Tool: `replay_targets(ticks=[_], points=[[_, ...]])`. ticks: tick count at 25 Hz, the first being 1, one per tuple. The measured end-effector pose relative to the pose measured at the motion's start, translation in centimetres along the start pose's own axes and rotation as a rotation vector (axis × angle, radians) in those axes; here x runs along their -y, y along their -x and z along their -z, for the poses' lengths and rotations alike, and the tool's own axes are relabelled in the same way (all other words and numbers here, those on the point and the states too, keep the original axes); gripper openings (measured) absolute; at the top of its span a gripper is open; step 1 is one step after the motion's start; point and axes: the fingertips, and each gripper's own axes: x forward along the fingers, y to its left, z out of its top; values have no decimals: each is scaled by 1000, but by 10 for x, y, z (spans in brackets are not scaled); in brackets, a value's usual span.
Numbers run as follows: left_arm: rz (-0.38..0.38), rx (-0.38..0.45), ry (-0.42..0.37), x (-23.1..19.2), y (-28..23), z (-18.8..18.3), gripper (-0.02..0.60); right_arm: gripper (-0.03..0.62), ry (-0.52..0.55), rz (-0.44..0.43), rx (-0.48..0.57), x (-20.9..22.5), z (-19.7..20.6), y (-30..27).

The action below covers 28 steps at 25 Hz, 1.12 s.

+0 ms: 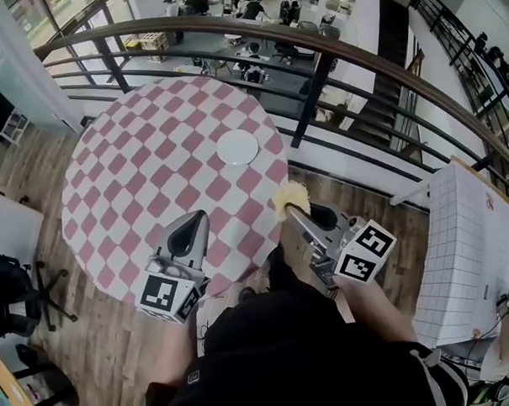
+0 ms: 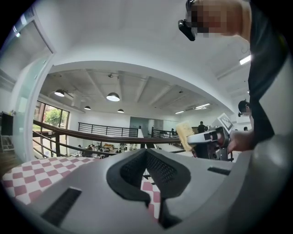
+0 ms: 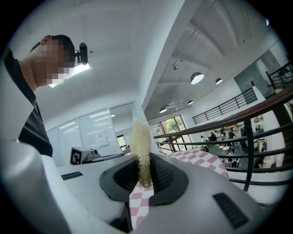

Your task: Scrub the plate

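Right claw (image 3: pixel 145 157): its 2 jaws were clamped on a pale yellow fibrous scrub pad (image 3: pixel 141 139), which stood up out of them. It was held off the near right edge of the table, well short of the plate.
Left claw (image 2: pixel 146 151): its 2 jaws were together with nothing between them. It hung over the near part of the cloth.
Plate: 1 white round plate (image 1: pixel 237 147) lay flat on the far right part of the round table in a pink-and-white checked cloth (image 1: pixel 130 167). It was well apart from both claws.
Handling, plate: it was probably stiff, smooth and light enough to skate on the cloth under a rubbing push. If it was ceramic it could break, and the table edge was near it.
Handling, pad: it looked soft and springy, so it would likely flatten under pressure.
Hold: the rim on the left claw's side looked the best place to pin or pinch the plate, which would leave its face free for the pad.
Containers: no basin, bowl or bottle showed on the table. The plate's face looked bare, though small marks could not be told from the head view.
Stage: scrubbing was not yet begun, by my reading.
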Motion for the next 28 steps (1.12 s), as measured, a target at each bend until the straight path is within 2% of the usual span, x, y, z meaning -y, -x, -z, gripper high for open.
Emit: replay_targets(ticks=[4, 10, 15, 18, 22, 25, 28], points=[[-13, -25, 54, -39, -63, 7, 6, 43, -55, -36, -62, 65, 2, -51], [-116, -83, 71, -62, -82, 29, 6, 43, -67, -131, -121, 100, 9, -85], [-152, -146, 80, -71, -118, 42, 6, 43, -77, -187, -163, 141, 11, -107], [-179, -145, 94, -84, -136, 46, 9, 41, -99, -192, -212, 164, 25, -123], [-183, -204, 120, -108, -151, 82, 17, 41, -166, -193, -276, 189, 58, -157], [-179, -221, 160, -123, -164, 110, 81, 42, -174, -183, -315, 203, 83, -184], [-174, -238, 201, -139, -176, 140, 85, 43, -204, -171, -350, 215, 107, -204]])
